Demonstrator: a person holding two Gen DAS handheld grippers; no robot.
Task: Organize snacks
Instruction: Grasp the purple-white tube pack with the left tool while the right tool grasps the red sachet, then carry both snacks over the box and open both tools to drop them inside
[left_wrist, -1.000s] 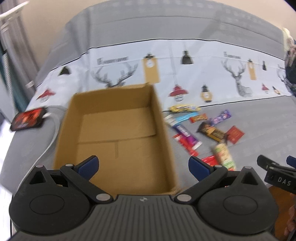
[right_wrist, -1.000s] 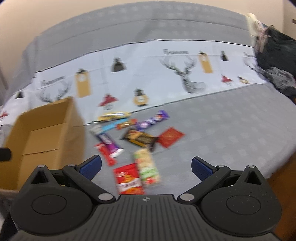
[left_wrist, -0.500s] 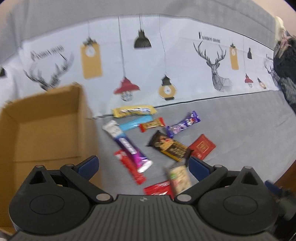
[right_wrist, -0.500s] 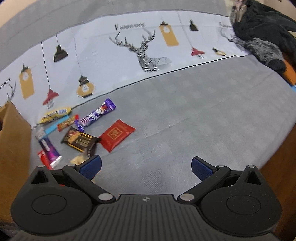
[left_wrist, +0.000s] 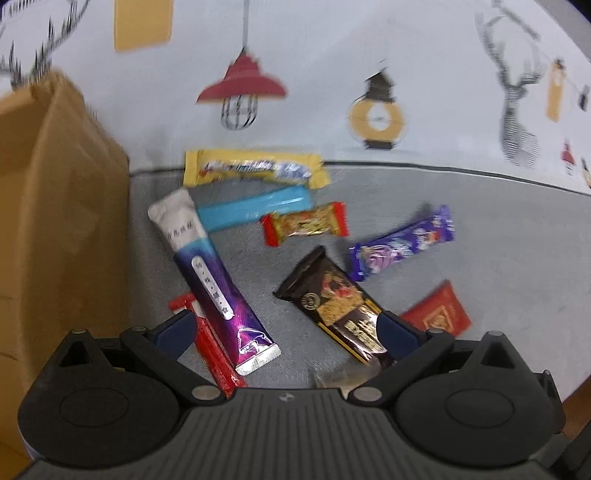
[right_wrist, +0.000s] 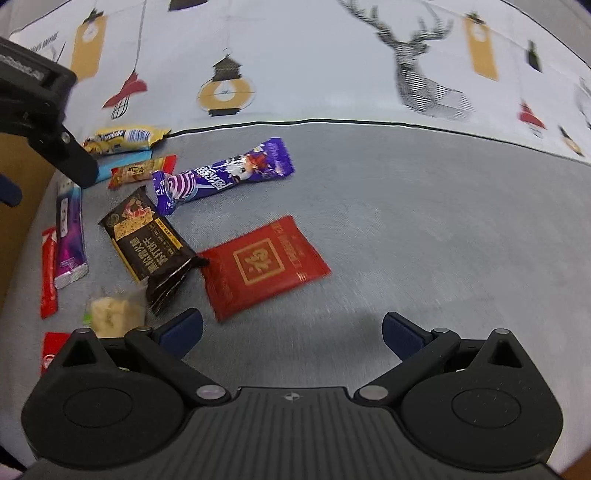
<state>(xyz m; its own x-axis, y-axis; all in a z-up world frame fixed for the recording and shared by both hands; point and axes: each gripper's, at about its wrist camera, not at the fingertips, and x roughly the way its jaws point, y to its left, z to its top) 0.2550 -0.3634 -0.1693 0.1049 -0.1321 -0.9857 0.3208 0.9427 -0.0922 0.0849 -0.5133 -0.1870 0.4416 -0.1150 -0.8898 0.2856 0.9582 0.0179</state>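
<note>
The snacks sit in a loose cluster on a grey tablecloth (right_wrist: 424, 229) with a white band of printed lamps and deer (right_wrist: 417, 70) along the far side. The left gripper (left_wrist: 286, 334) hangs low over them with its jaws spread wide and nothing between them. A long purple-and-white stick pack (left_wrist: 212, 280) runs up between its fingers, lying over a thin red stick (left_wrist: 214, 354), and a dark brown chocolate wafer pack (left_wrist: 340, 306) reaches the right finger. Past those are a yellow bar (left_wrist: 255, 168), a light blue stick (left_wrist: 255, 210), a small red-and-gold bar (left_wrist: 306, 229), a purple candy wrapper (left_wrist: 402, 247) and a red square packet (left_wrist: 437, 314). The cardboard box (left_wrist: 55, 221) stands right at the left edge of the pile, its brown wall close beside the sticks.

The right gripper (right_wrist: 291, 334) is also wide open and empty, over bare cloth just this side of the red packet.

Differences between views: the left wrist view shows the box wall and the whole blue stick, but only a blurry scrap of a clear bag at its lower edge. The right wrist view shows that clear bag of pale snack pieces (right_wrist: 110, 312) properly, plus a corner of another red packet (right_wrist: 53, 350) at the left — and there the left gripper's black body blocks the top-left corner, covering part of the blue stick and most of the box.
</note>
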